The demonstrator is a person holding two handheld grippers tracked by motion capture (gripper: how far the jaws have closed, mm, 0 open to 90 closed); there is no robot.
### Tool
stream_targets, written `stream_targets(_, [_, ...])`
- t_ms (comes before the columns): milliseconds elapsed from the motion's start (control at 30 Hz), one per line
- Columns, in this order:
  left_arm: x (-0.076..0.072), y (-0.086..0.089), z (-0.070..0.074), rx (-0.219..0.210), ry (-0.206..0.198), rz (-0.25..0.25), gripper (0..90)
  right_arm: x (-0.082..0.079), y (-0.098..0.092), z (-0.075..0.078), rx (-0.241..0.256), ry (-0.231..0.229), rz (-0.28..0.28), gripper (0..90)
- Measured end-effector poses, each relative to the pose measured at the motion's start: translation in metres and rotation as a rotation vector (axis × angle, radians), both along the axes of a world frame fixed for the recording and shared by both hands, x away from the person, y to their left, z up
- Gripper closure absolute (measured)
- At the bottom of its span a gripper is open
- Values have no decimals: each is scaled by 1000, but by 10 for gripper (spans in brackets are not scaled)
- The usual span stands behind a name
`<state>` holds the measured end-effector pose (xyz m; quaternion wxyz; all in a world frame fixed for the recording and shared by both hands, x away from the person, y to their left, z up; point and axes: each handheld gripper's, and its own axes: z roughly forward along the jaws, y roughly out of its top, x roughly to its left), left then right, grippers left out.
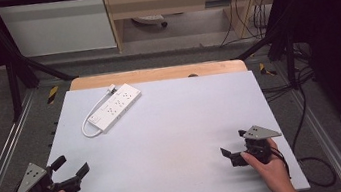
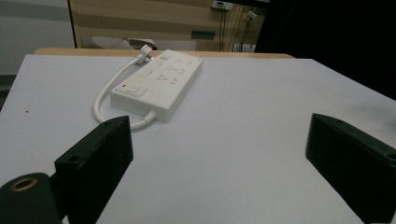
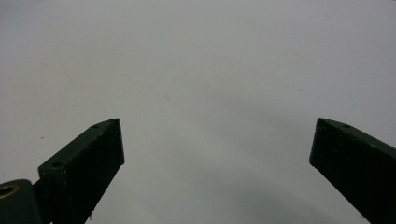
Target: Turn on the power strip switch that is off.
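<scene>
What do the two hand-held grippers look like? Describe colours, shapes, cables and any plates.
Both the left gripper and right gripper are black, with two blocky wedge-shaped jaws. Each carries a grey three-cornered plate dotted with small holes on top and trails a thin black cable. No sleeves show.

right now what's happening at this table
A person holds a two-jaw gripper in each hand near the front edge of the white table. The left gripper and the right gripper both have their jaws spread and hold nothing. A white power strip lies untouched at the far left with its cord looped beside it. The left gripper is aimed at it.
</scene>
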<state>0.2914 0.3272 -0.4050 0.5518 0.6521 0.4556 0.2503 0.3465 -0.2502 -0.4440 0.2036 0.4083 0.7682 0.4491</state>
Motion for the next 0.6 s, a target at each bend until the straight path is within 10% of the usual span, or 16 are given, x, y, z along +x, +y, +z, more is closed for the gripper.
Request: stream_targets(600, [15,-7,11,5,23,14,77,-3,-2,3,18,-7,-4,34])
